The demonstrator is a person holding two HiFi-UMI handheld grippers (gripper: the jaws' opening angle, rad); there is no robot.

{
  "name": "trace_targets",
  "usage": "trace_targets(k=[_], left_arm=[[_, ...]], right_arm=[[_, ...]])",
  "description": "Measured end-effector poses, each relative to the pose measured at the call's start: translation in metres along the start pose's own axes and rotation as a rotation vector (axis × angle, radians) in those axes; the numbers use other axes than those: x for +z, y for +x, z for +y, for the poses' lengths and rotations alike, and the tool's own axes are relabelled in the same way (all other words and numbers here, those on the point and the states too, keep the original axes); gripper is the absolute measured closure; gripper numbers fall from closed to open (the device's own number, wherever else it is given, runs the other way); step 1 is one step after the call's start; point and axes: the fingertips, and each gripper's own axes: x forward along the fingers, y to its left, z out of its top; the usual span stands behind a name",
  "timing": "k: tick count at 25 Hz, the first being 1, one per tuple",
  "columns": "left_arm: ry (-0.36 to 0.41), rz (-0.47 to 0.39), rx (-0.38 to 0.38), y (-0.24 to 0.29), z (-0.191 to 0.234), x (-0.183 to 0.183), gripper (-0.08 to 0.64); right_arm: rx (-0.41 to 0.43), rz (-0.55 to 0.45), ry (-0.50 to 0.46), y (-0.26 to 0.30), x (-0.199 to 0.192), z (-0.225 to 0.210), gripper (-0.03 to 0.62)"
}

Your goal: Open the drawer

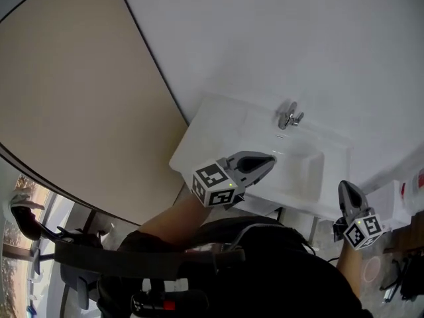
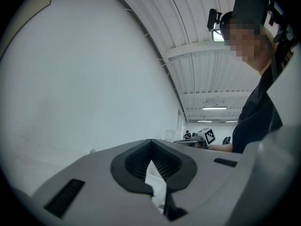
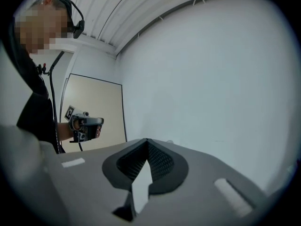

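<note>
Dark-clothed person holds left gripper, jaws shut and empty, over washbasin's front edge, right gripper likewise shut off its right corner; drawer unseen in any view, likely rigid, smooth-sliding, best pulled by its handle.

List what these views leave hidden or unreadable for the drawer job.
- Drawer: in no view; in the head view the white washbasin and the person's dark torso cover whatever lies below.
- White and red items at the head view's right edge: cut off, unidentifiable.
- Gripper views: mostly plain white wall ahead.
</note>
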Motion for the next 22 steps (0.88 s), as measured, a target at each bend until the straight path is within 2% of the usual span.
trace_targets(k=[12,22], left_arm=[[-0.026,0.009,0.039,-0.010,0.011,0.001,0.566],[-0.025,0.010,0.025,-0.004,0.010,-0.002,0.566]], right_arm=[[0.055,0.054,-0.027,0.023,-0.008,0.013,0.594],[0.040,0.064,-0.029,0.019,-0.013,0.008,0.594]])
